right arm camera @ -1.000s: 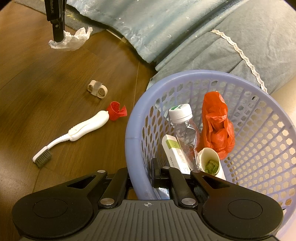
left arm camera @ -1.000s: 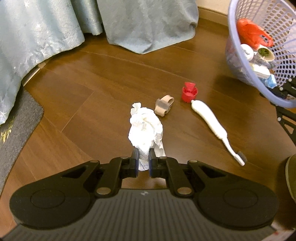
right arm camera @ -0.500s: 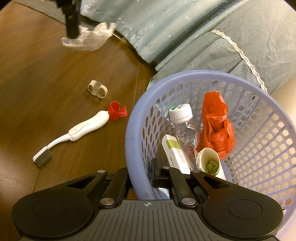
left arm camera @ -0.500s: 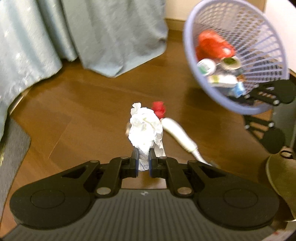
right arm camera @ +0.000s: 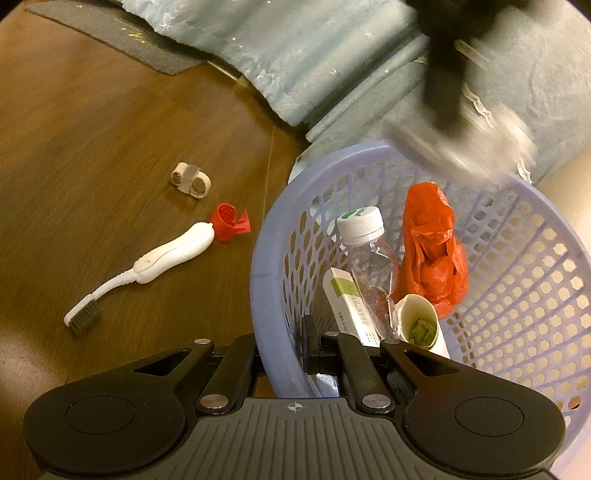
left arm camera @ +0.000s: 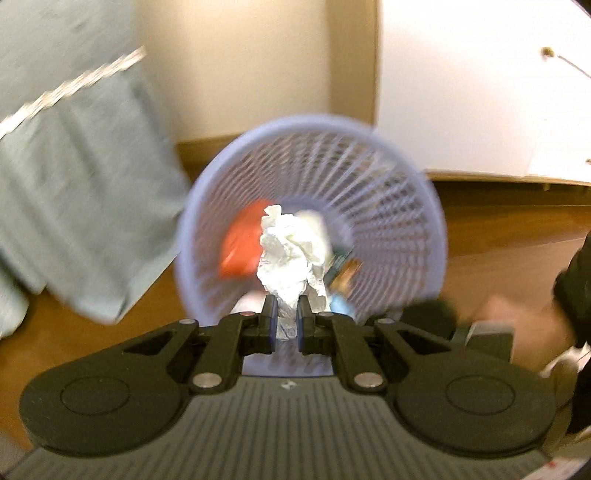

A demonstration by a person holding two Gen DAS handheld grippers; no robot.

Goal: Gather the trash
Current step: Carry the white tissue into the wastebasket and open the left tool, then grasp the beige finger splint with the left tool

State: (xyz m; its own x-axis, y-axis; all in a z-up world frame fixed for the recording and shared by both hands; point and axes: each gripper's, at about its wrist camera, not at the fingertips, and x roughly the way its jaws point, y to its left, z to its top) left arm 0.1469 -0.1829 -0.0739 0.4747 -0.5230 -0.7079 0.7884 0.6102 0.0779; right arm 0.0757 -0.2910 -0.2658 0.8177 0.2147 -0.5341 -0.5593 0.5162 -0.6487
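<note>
My left gripper (left arm camera: 287, 320) is shut on a crumpled white tissue (left arm camera: 291, 253), held in front of the mouth of the lilac plastic basket (left arm camera: 413, 173). My right gripper (right arm camera: 284, 347) is shut on the near rim of that basket (right arm camera: 264, 280). Inside it lie a red plastic bag (right arm camera: 432, 251), a clear bottle (right arm camera: 369, 258), a white-green box (right arm camera: 345, 299) and a paper cup (right arm camera: 421, 325). The left gripper (right arm camera: 447, 96) shows as a dark blur over the basket's far rim, and its tissue (right arm camera: 480, 144) as a grey blur.
On the brown wooden floor lie a white brush (right arm camera: 147, 269), a red cap (right arm camera: 229, 221) and a beige taped roll (right arm camera: 190, 181). Pale blue bedding (right arm camera: 295, 55) and a grey mat (right arm camera: 122, 33) lie beyond. A white wall and wooden skirting (left arm camera: 498, 177) stand behind the basket.
My left gripper has swung with the tissue from above the floor to the basket's mouth. The right gripper and basket have stayed put.
</note>
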